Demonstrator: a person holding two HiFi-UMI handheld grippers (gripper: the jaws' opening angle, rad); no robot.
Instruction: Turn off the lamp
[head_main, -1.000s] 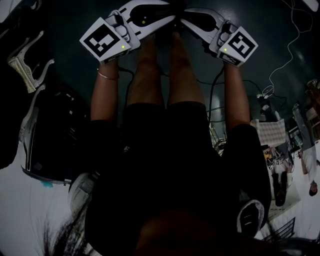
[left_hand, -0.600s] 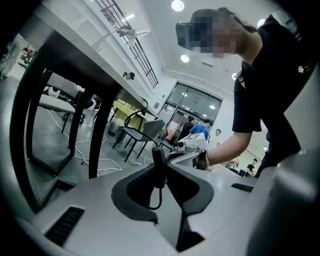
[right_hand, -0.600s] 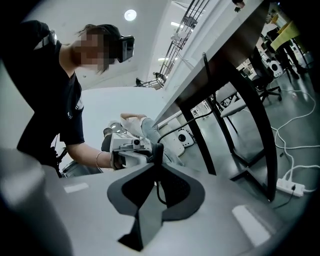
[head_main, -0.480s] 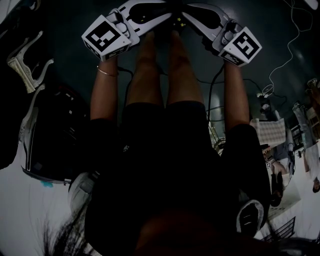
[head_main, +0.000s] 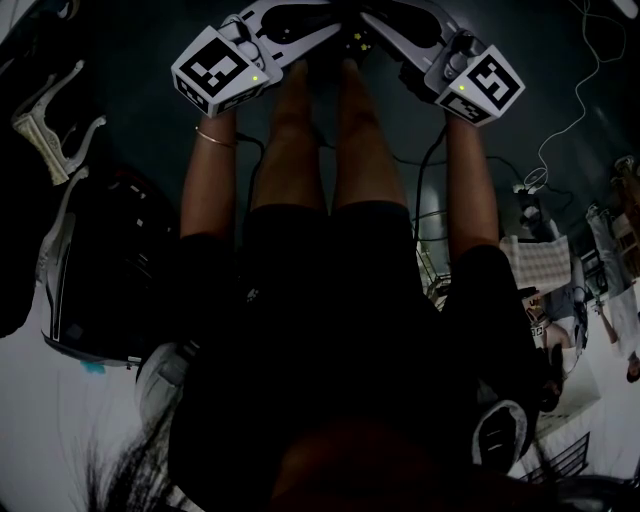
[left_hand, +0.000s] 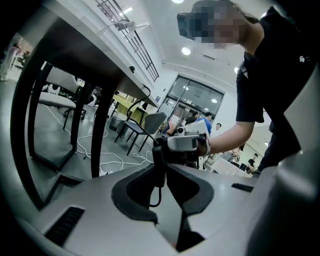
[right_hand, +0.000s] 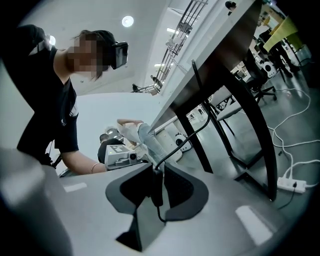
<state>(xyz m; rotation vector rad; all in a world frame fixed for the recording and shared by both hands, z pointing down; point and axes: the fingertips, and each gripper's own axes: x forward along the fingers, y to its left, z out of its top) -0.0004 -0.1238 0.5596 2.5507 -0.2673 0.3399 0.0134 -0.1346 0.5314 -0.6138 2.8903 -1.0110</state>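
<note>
A black in-line switch (left_hand: 159, 162) hangs on a thin black cord between the two grippers, which face each other in front of the person's knees. My left gripper (left_hand: 161, 186) is shut on the switch, its dark pads against both sides. My right gripper (right_hand: 157, 186) meets it from the other side. Its jaws have just been opening, and the switch (right_hand: 156, 189) sits between the pads with a thin gap. In the dim head view the left gripper (head_main: 330, 28) and right gripper (head_main: 372, 28) meet at the top edge. No lamp is in view.
The person's bare legs (head_main: 320, 140) run below the grippers. A dark table leg (left_hand: 102, 125) and chairs stand behind. White cables (head_main: 570, 120) and a power strip (right_hand: 291, 185) lie on the floor. A dark case (head_main: 90, 280) sits to the left.
In the head view both marker cubes have shifted a little toward the top of the picture. The gripper tips have stayed together at the switch.
</note>
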